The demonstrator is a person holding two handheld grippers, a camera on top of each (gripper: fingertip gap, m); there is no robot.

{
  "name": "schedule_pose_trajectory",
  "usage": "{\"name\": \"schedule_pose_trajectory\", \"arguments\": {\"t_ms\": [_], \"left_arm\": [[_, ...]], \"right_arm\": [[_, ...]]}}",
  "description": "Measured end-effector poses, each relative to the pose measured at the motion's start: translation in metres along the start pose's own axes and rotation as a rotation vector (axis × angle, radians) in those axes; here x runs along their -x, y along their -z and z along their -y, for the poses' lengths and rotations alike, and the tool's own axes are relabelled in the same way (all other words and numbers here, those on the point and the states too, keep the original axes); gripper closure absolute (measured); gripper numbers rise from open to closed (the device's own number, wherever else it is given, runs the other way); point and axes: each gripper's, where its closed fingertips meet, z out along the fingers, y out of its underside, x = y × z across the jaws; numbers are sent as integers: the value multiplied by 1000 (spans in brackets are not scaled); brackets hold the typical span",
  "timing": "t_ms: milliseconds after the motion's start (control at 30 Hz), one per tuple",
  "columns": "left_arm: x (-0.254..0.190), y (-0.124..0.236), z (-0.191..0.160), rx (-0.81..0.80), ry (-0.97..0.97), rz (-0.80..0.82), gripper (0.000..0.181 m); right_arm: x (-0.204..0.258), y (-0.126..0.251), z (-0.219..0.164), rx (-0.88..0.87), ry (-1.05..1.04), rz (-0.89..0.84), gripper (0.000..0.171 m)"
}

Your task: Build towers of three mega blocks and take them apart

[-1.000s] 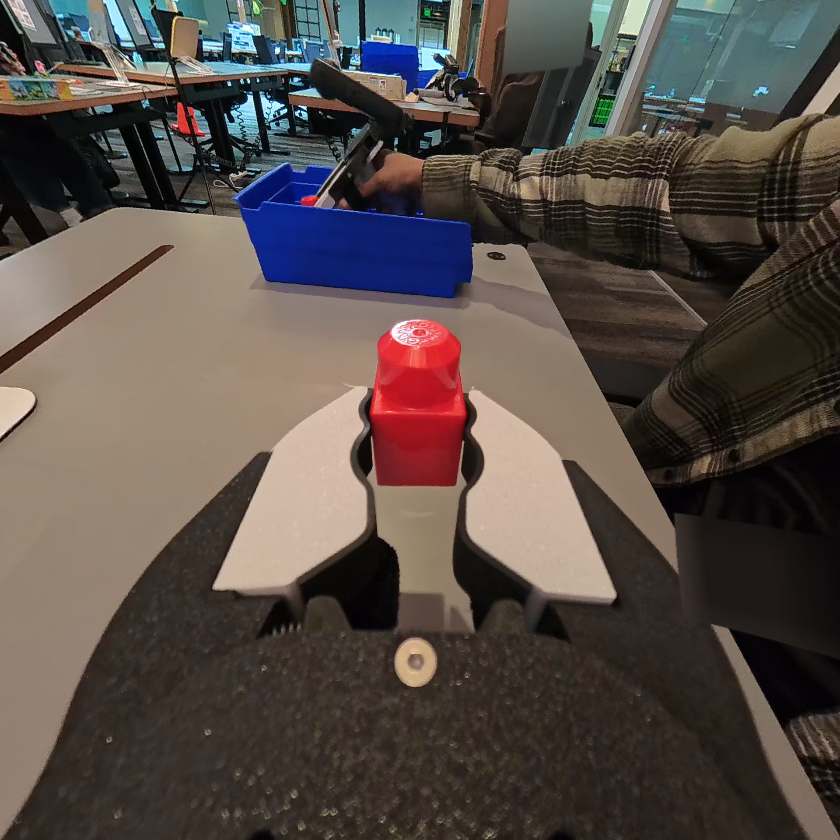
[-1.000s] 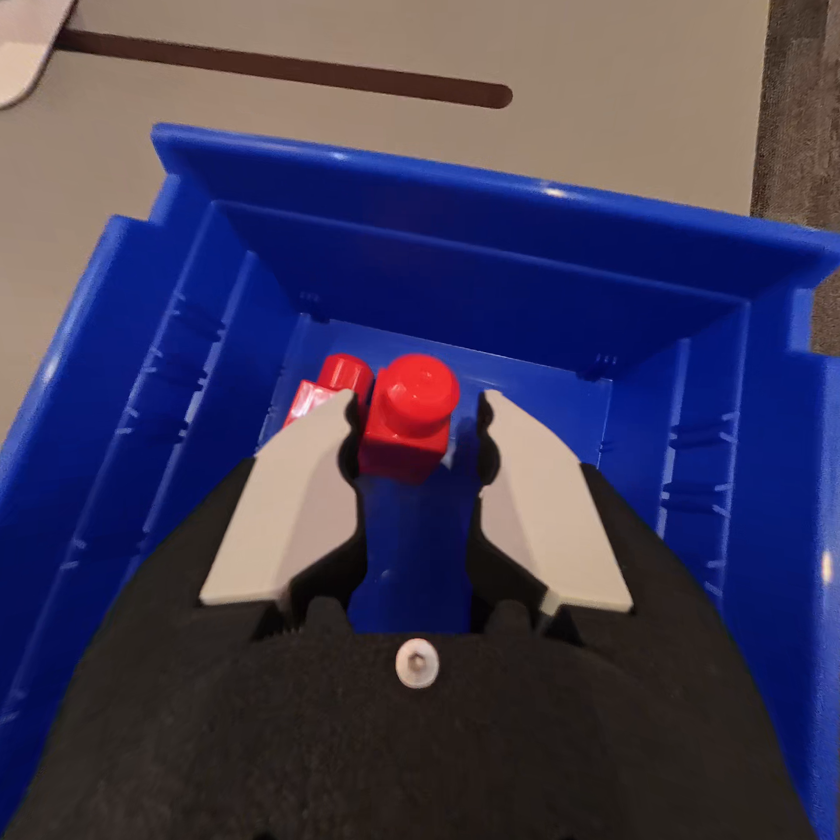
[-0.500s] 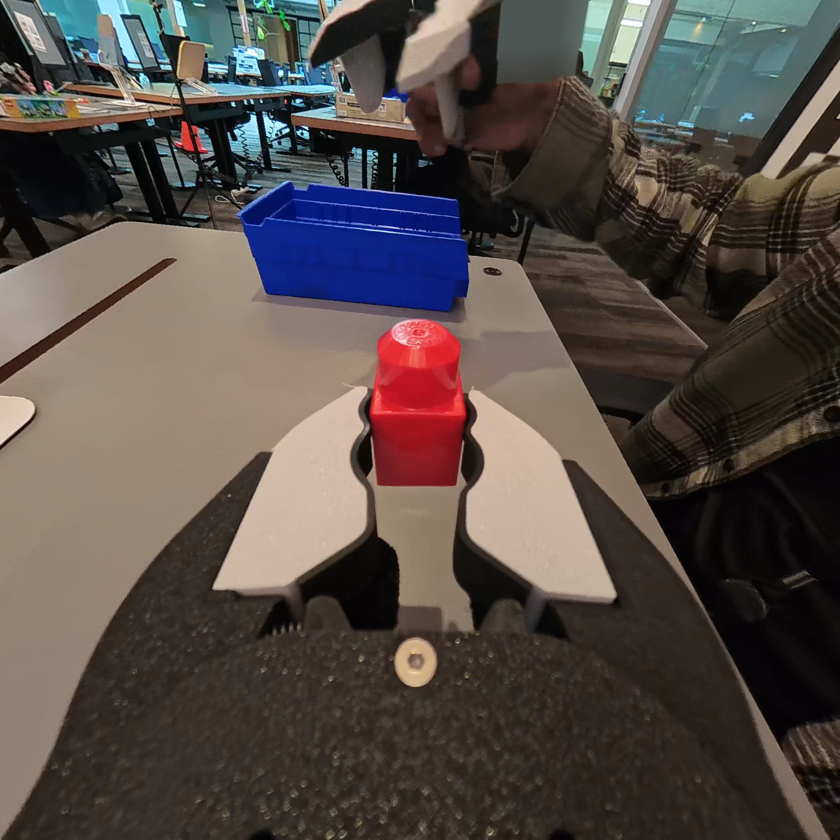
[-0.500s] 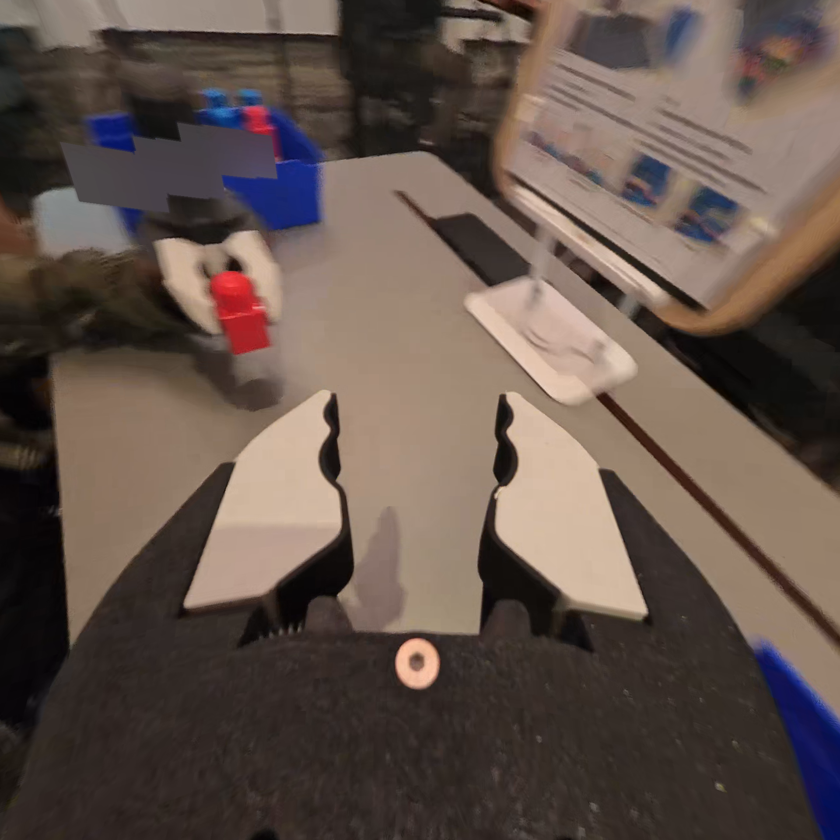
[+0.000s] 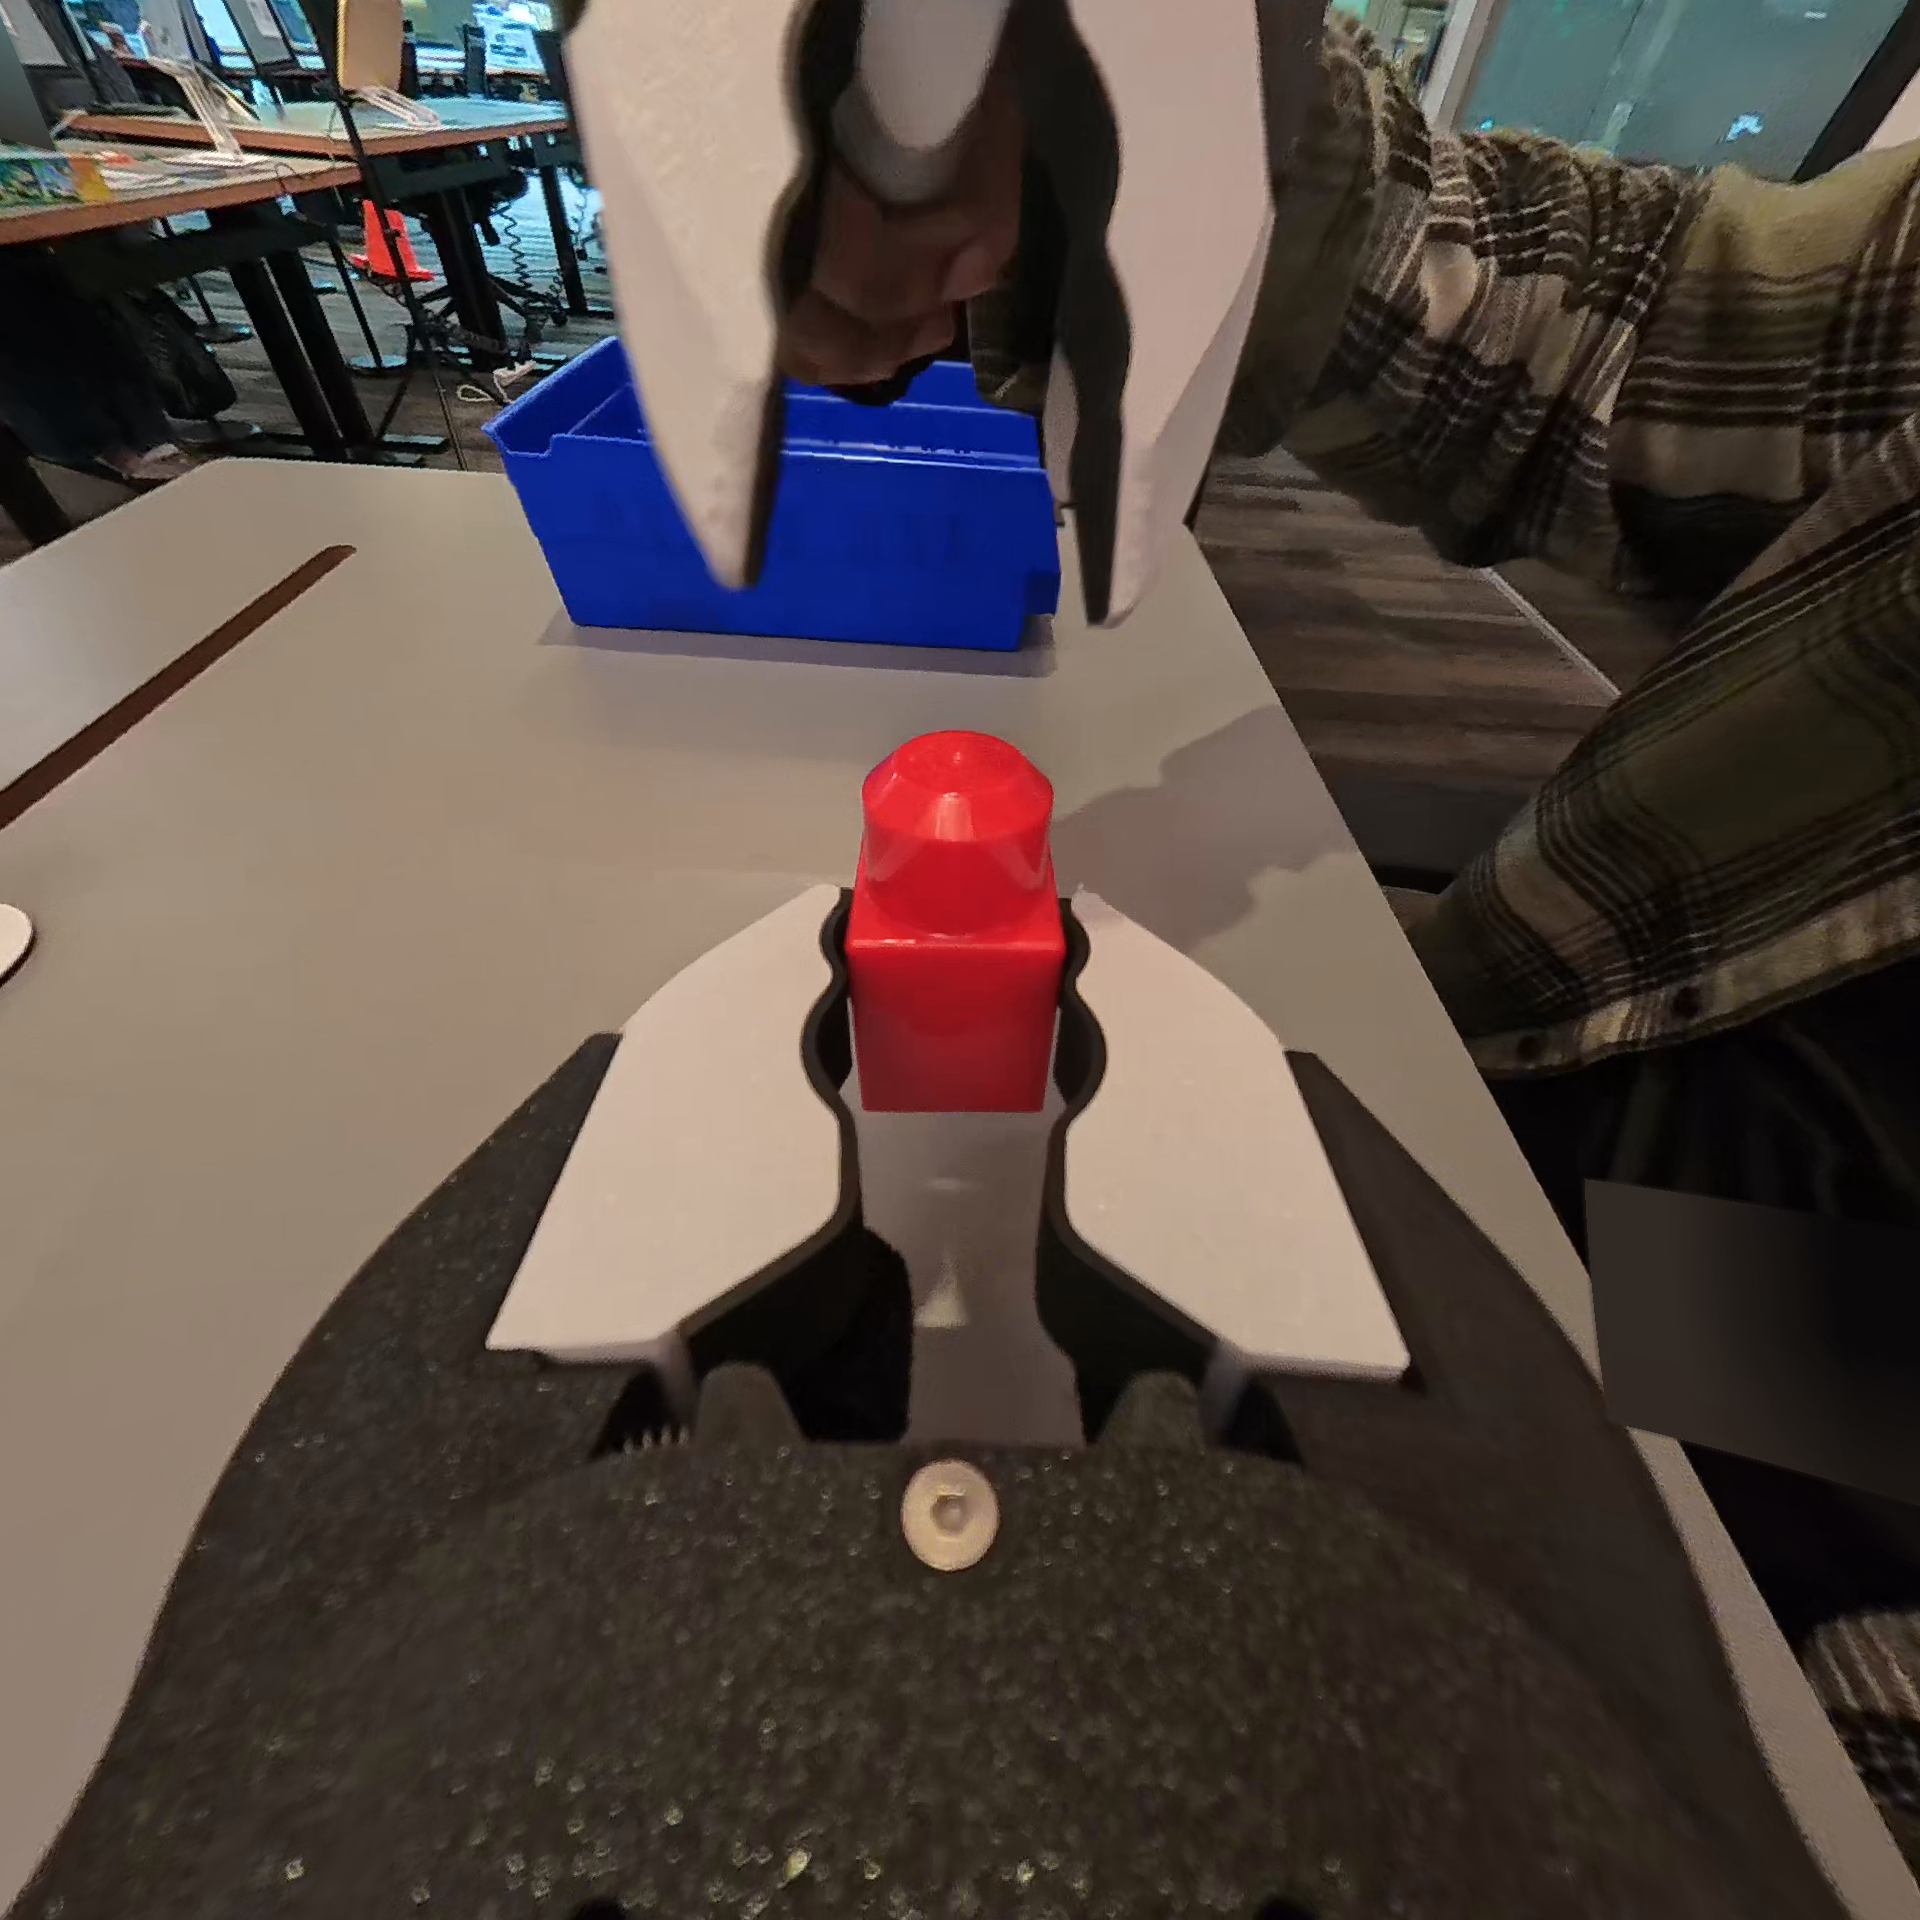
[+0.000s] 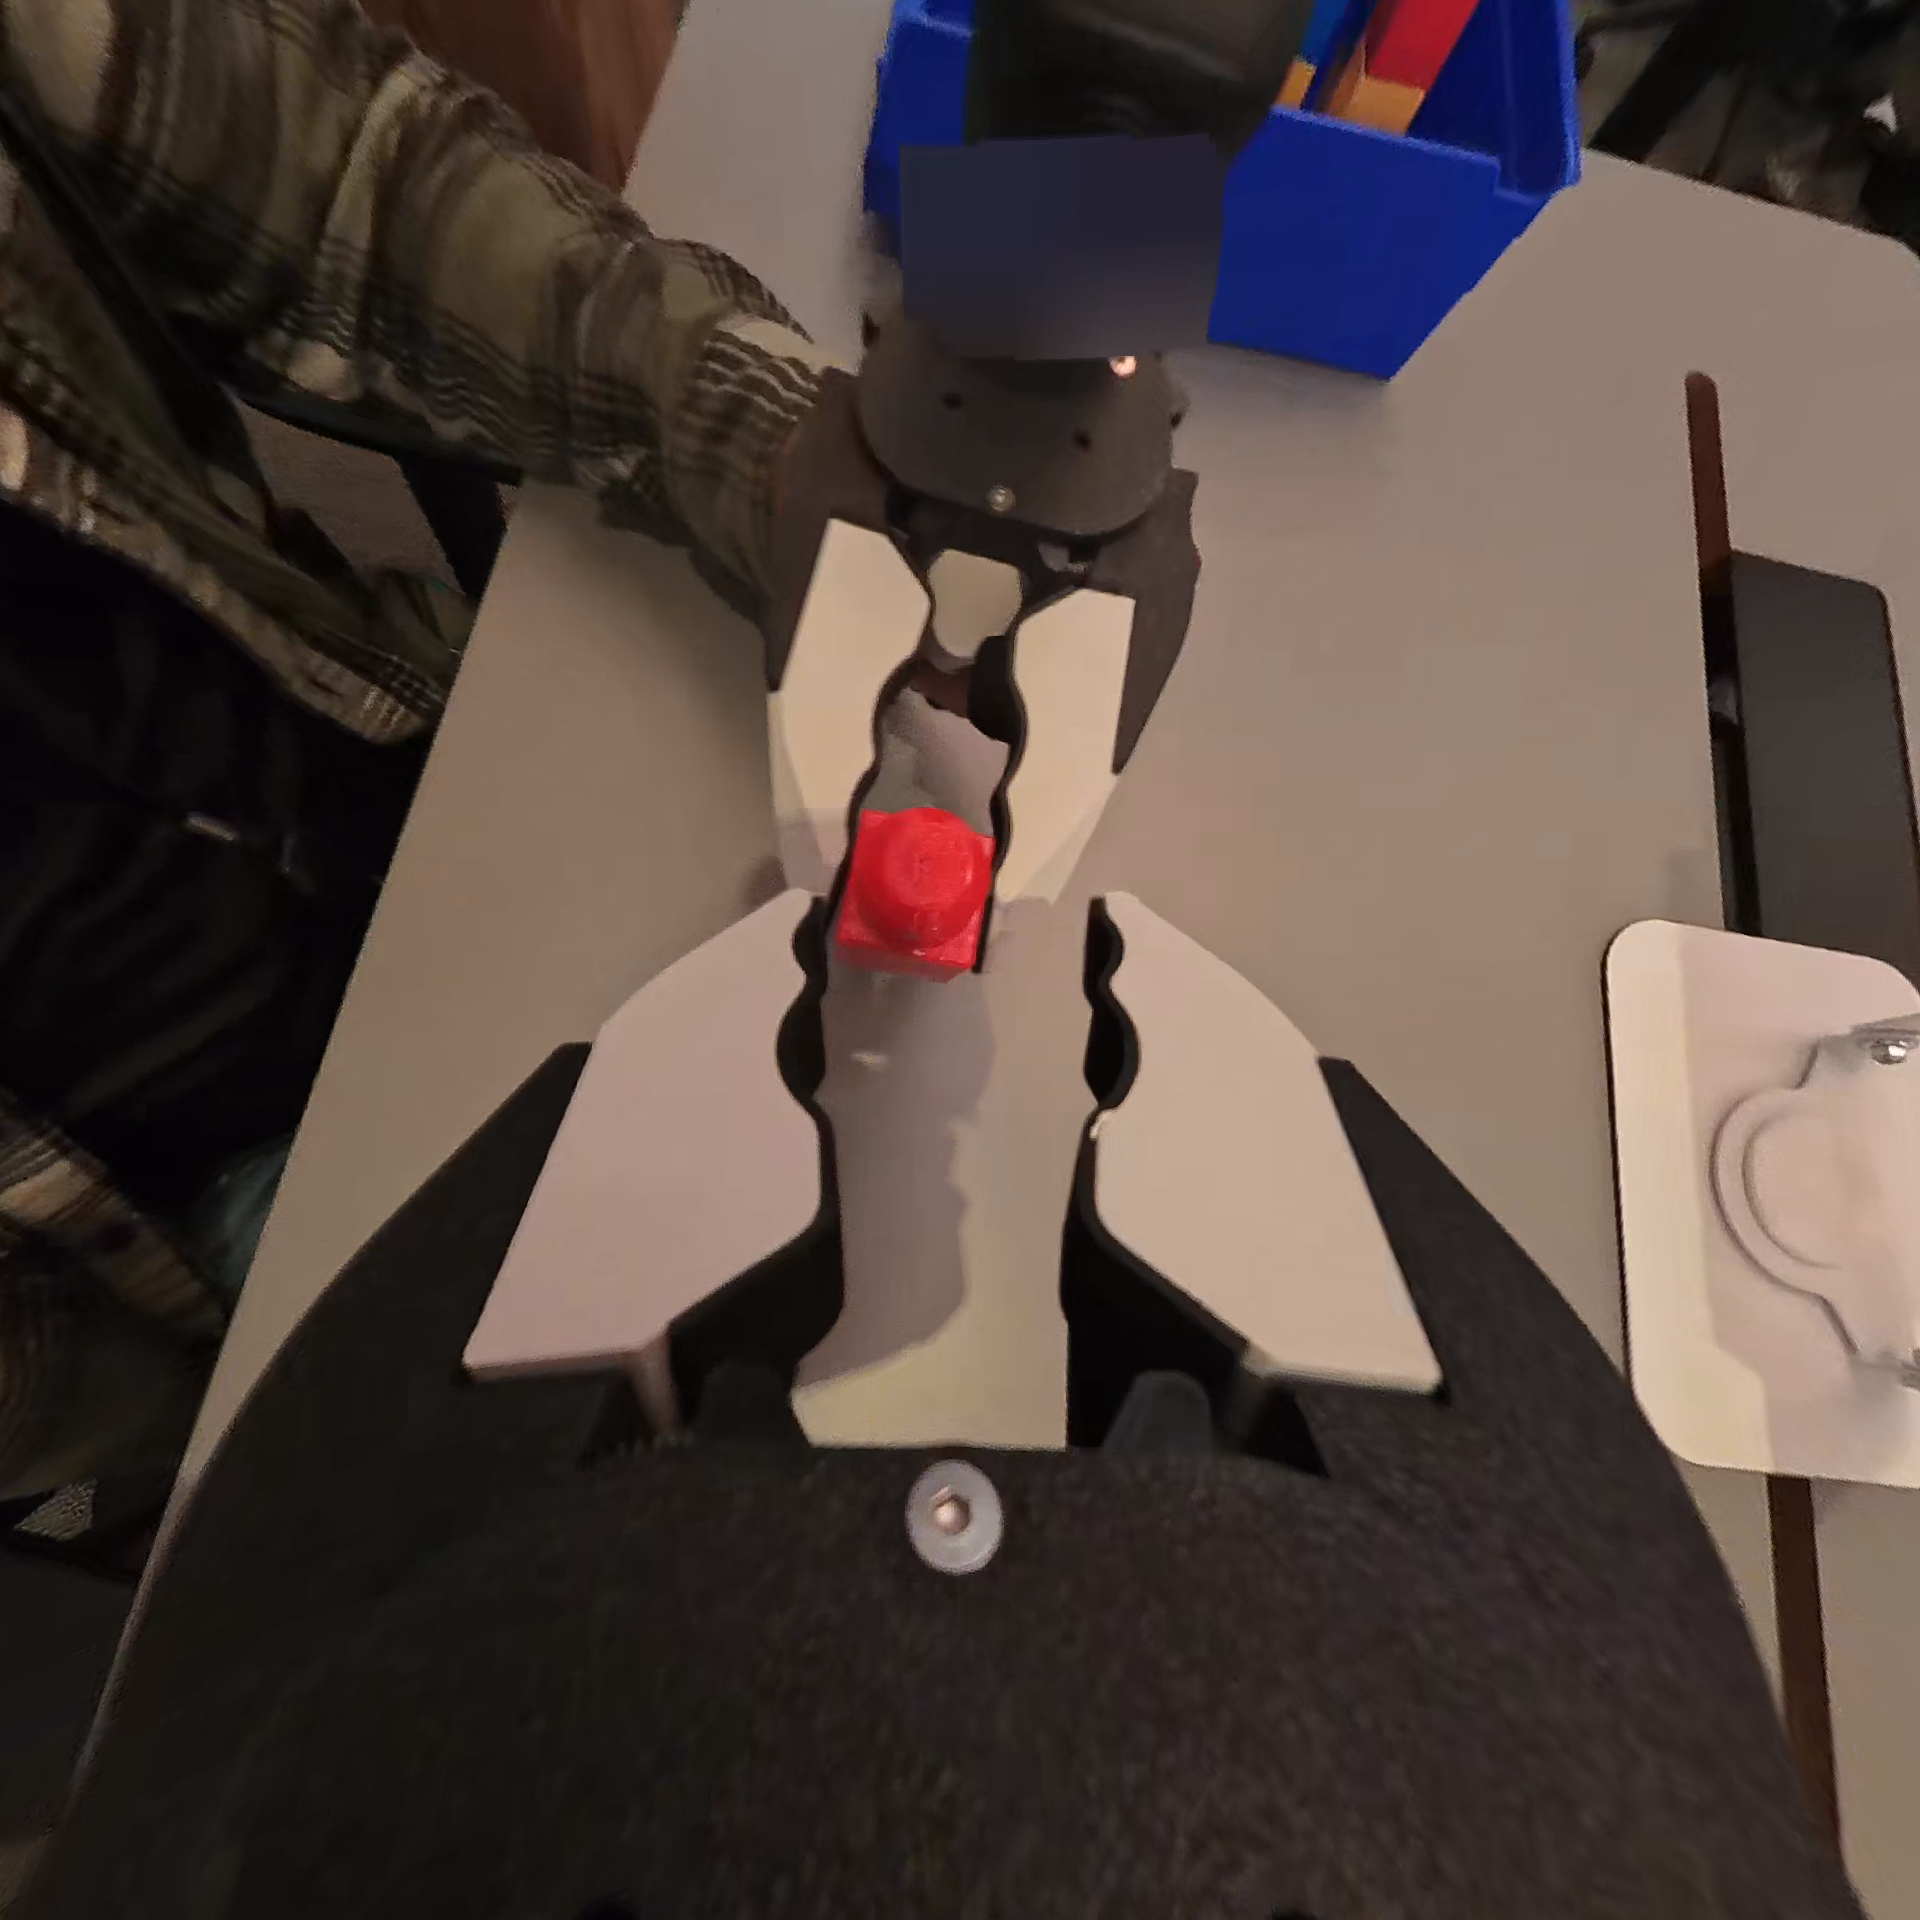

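A red mega block (image 5: 951,935) stands upright on the grey table (image 5: 364,883), stud up. My left gripper (image 5: 951,909) is shut on its body from both sides. My right gripper (image 5: 914,582) hangs above and just beyond the block, fingers pointing down, open and empty. In the right wrist view I look down on the same red block (image 6: 914,904), held between the left gripper's fingers (image 6: 831,727). My right gripper (image 6: 951,909) is open there with nothing between its fingers.
A blue bin (image 5: 883,540) stands at the far end of the table. Another blue bin (image 6: 1351,260) with coloured blocks stands behind the left gripper. A white stand base (image 6: 1766,1195) and a dark slot (image 6: 1704,623) lie to one side. The table edge (image 5: 1351,831) is close. One gripper's finger ends stand about 5 centimeters off the other's.
My right gripper came up out of the blue bin empty and swung over to hover above the red block. My left gripper has kept still, shut on the block.
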Motion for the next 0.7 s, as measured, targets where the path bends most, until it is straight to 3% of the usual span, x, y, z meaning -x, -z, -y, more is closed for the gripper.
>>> {"name": "schedule_pose_trajectory", "arguments": {"t_ms": [100, 333, 500, 600, 700], "left_arm": [[0, -1, 2, -2, -9, 12, 146], [3, 0, 4, -8, -15, 46, 146], [2, -2, 4, -9, -7, 37, 146], [6, -4, 1, -6, 20, 45, 132], [10, -2, 2, -27, 48, 57, 120]], "right_arm": [[-1, -10, -2, 30, -35, 18, 120], [8, -28, -7, 77, -135, 118, 143], [9, -27, -8, 107, -137, 104, 143], [4, -12, -2, 39, -160, 67, 143], [-18, 37, -14, 12, -225, -113, 143]]}}
